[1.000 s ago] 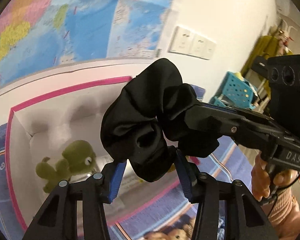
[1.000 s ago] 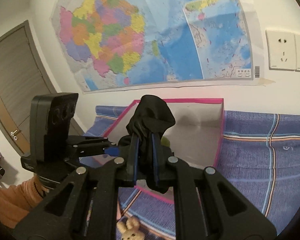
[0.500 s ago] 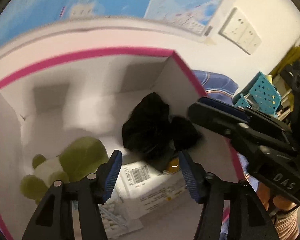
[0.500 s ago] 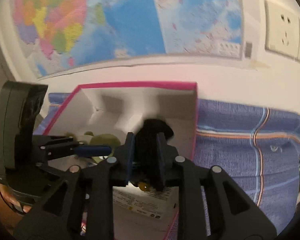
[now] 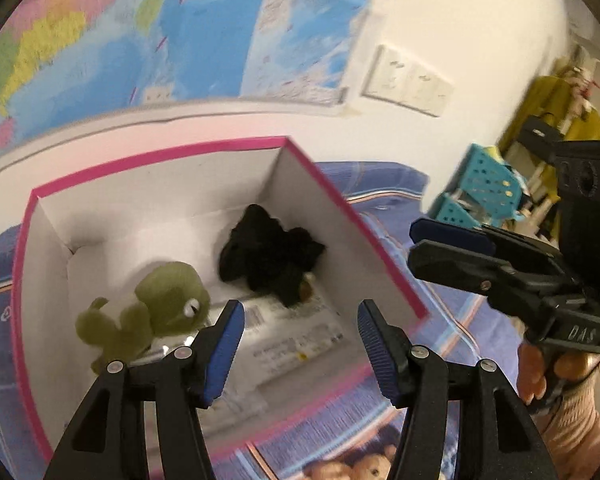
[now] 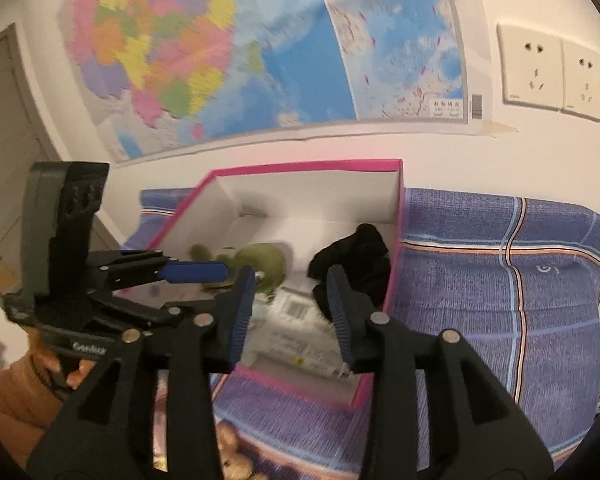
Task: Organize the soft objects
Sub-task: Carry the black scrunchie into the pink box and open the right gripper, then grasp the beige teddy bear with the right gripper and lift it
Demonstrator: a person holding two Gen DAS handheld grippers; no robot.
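Left and right wrist views over a pink-edged white cardboard box (image 5: 320,184) standing on a blue plaid blanket (image 6: 500,280). The black scrunchie (image 5: 268,254) lies loose on the box floor toward the right-hand wall, resting partly on a flat white packet (image 5: 296,332) with a printed label; a barcode shows on it, but the text is too blurred to read. At about 9 o'clock from the scrunchie, well apart from it, lies a green frog plush (image 5: 156,308).

Left gripper (image 5: 300,344): jaws part-way apart with nothing between the blue pads, held above the near part of the box, the scrunchie at 12 o'clock beyond the tips. Right gripper (image 6: 290,312): jaws opening, nothing between them, the scrunchie just past the right-hand pad. In the left view the right gripper's body carries the raised letters "DAS" (image 5: 580,334); in the right view the left gripper's body shows lettering, blurred, of which only "Ge…" can be made out. A hand (image 5: 540,368) in a pink sleeve grips the right handle.

Behind the box, at 12 o'clock, a coloured wall map (image 6: 260,52) hangs with a small inset of illegible characters at its lower right corner; white wall sockets (image 6: 556,72) sit at 2 o'clock. A teddy-bear print (image 6: 232,452) shows on the bedding at 6 o'clock.
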